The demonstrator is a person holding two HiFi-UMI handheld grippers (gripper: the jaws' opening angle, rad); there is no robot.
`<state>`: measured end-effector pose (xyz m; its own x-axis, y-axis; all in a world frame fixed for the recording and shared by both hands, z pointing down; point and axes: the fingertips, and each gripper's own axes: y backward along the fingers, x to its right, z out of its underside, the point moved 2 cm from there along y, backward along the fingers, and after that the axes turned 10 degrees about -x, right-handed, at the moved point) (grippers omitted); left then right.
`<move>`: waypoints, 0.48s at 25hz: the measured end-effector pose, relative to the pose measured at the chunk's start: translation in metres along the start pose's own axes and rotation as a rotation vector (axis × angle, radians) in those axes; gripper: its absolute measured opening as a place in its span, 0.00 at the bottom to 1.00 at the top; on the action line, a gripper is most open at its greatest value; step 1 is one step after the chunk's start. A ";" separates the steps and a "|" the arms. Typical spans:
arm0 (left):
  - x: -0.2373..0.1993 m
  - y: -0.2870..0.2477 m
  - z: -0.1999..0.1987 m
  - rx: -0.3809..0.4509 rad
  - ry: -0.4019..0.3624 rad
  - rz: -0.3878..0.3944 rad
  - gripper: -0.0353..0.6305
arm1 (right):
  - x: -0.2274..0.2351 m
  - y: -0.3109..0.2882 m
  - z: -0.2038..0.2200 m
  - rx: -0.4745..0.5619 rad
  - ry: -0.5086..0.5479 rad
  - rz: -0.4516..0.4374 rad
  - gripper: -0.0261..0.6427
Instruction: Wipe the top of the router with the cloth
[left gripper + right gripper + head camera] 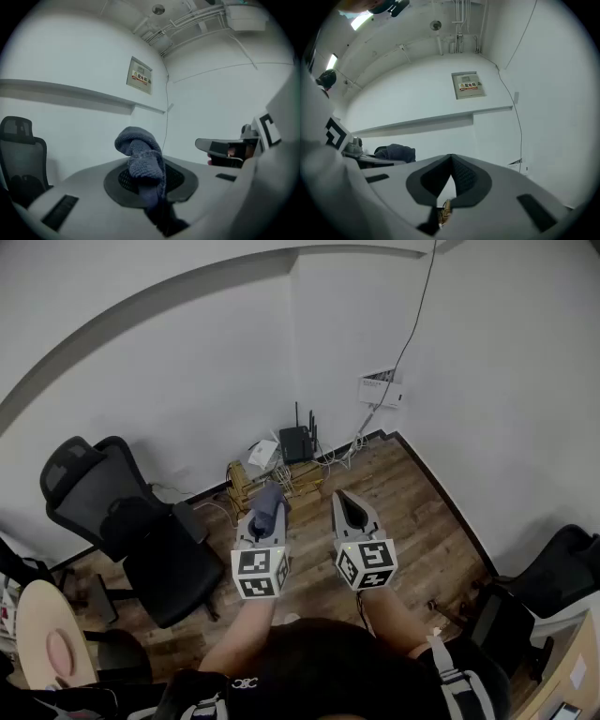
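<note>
Blue-grey cloth (140, 154) is being held in the left gripper (145, 174); wiping isn't under way yet.
Left jaws are clamping the cloth, with a bunched wad sticking up past the tips. The right gripper (451, 164) is sitting with its tips together and nothing between them. The router (296, 442) is standing on the wood floor (412, 521) by the wall corner, antennas (310, 420) up, cables (337, 457) around it, well apart from both grippers. I'd call this the approach step. The next move needs the left gripper going down and forward, angled so the cloth wad, not the jaw tips, is landing on the router's top, clear of the antennas. The right gripper is only needed if the router needs steadying.
</note>
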<state>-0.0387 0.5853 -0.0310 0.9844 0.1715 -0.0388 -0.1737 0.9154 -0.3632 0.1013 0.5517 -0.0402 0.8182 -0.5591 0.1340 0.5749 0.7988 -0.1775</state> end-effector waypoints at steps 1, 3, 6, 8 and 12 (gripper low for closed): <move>0.001 0.000 0.000 -0.001 0.000 0.001 0.13 | 0.000 0.000 0.000 -0.001 -0.001 0.000 0.04; 0.002 0.000 -0.001 0.000 -0.002 0.003 0.13 | 0.001 0.000 0.000 -0.001 -0.001 0.000 0.04; 0.004 -0.001 -0.003 0.001 -0.007 0.006 0.13 | 0.002 -0.001 0.000 0.003 -0.007 -0.008 0.04; 0.004 -0.004 -0.002 -0.003 -0.008 0.009 0.13 | 0.002 -0.001 -0.001 0.014 -0.026 -0.013 0.04; 0.000 -0.005 -0.002 -0.009 -0.007 0.020 0.13 | 0.000 -0.004 0.001 0.007 -0.025 -0.005 0.04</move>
<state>-0.0374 0.5795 -0.0313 0.9806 0.1920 -0.0391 -0.1927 0.9086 -0.3705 0.0987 0.5485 -0.0389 0.8148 -0.5575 0.1593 0.5789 0.7975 -0.1698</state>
